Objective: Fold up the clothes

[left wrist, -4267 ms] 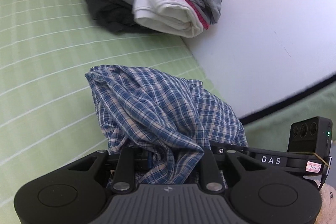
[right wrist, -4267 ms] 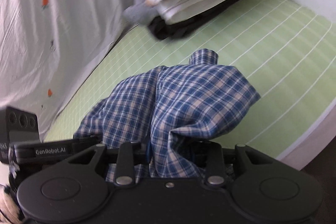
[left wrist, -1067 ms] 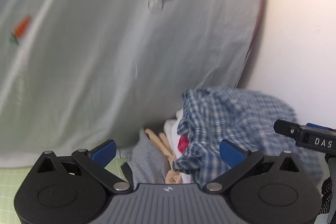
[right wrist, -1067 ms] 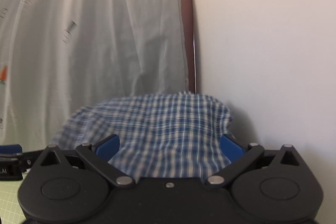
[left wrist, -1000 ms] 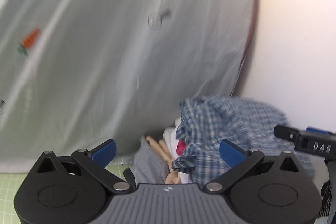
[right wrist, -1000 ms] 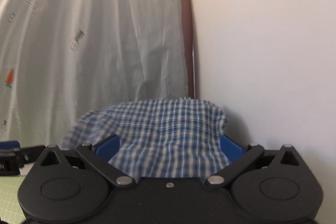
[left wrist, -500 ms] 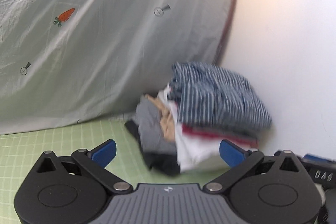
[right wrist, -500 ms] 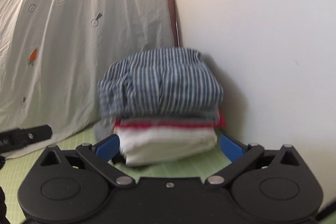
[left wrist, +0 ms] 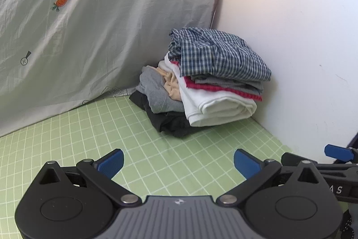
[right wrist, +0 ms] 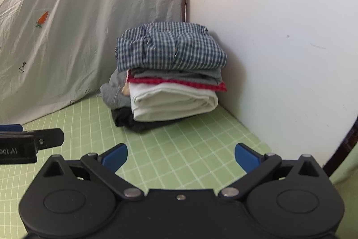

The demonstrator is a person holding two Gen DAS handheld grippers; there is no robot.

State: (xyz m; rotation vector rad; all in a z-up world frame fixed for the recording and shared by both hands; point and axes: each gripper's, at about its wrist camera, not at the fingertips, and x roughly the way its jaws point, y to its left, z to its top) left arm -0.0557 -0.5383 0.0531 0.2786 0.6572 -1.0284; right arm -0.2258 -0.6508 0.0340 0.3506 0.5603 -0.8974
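Atop the clothes stack (right wrist: 172, 91), plaid shirt (right wrist: 172, 49)

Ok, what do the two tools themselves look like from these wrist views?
Both look alike: a black body with two round discs, silver pivot pins and angled black links ending in blue finger pads. The left tool has a ribbed grey centre panel with a small logo; the right tool has a plain black centre with one screw. White lettering marks each tool's side.
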